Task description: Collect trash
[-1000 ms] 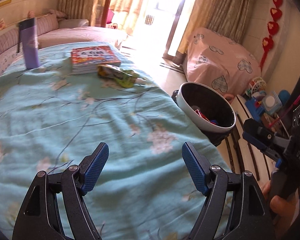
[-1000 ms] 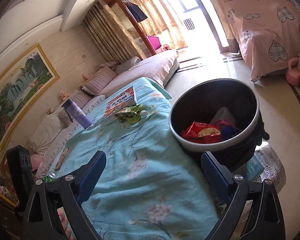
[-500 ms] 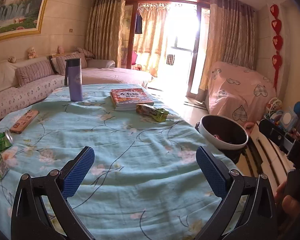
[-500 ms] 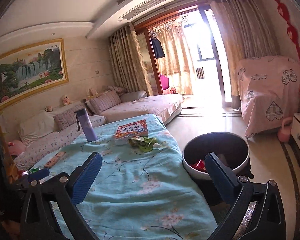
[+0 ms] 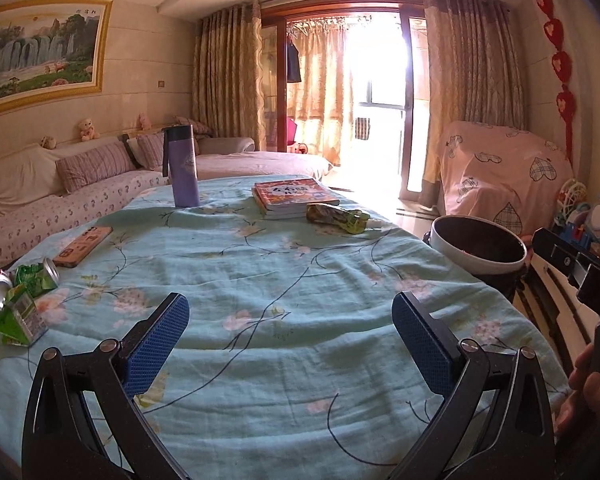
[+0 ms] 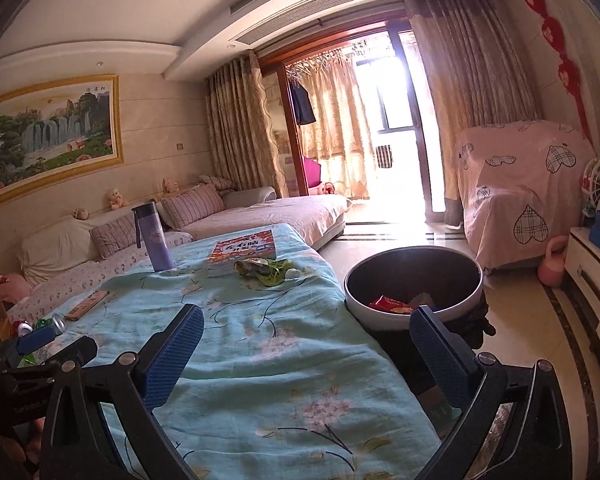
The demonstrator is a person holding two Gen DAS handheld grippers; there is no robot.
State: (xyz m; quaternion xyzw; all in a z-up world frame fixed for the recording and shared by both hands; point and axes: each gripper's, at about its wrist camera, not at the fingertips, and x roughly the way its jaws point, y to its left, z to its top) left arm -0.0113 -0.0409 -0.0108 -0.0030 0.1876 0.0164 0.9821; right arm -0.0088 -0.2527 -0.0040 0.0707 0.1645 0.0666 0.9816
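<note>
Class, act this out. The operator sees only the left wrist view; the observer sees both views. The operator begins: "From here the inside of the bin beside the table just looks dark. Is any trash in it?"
Observer: Yes. The right wrist view looks down into the bin, and a red wrapper lies at the bottom.
Operator: I see only the edge of the other tool. Is it carrying anything?
Observer: No. The right gripper has its fingers spread wide with nothing between them, and it points across the near end of the table and the bin.
</note>
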